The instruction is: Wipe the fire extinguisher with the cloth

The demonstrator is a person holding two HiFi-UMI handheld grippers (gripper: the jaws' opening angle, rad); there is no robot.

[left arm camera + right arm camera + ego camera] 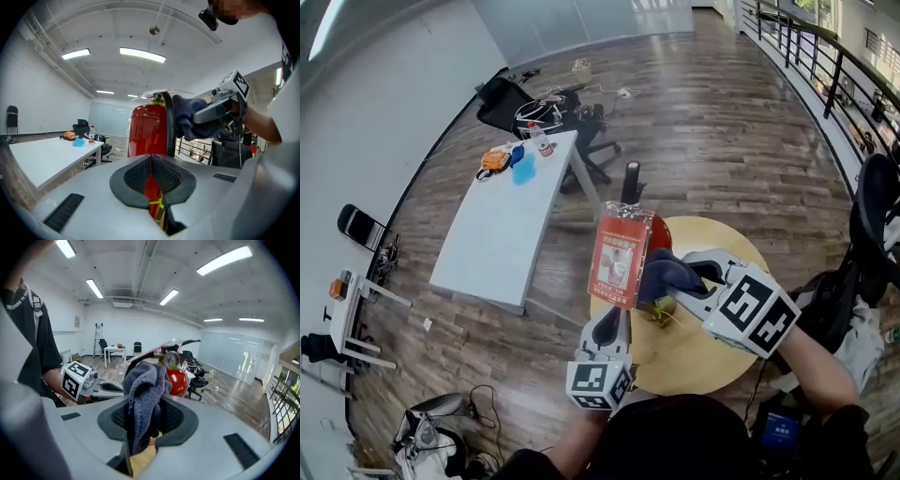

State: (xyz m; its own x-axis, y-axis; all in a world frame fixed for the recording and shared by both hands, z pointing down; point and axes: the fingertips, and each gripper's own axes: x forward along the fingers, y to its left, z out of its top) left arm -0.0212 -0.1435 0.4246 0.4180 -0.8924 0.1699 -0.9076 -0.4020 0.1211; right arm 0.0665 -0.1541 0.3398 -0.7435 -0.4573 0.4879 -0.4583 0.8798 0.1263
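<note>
A red fire extinguisher [659,237] stands on a round wooden table [712,361], its black handle pointing away from me. A red tag in a clear sleeve [619,258] hangs down its near side. My left gripper [611,323] reaches up from below and is shut on the tag's lower edge; red card shows between its pads [151,161]. My right gripper [680,286] is shut on a dark blue-grey cloth [666,272], which presses against the extinguisher's right side. The cloth [145,399] bunches up over the jaws, with the extinguisher [180,380] just behind it.
A long white table [506,225] stands to the left with a bottle and small items at its far end. Black office chairs [581,122] sit behind it. A metal railing [825,56] runs along the right, and a dark chair [872,216] is close by.
</note>
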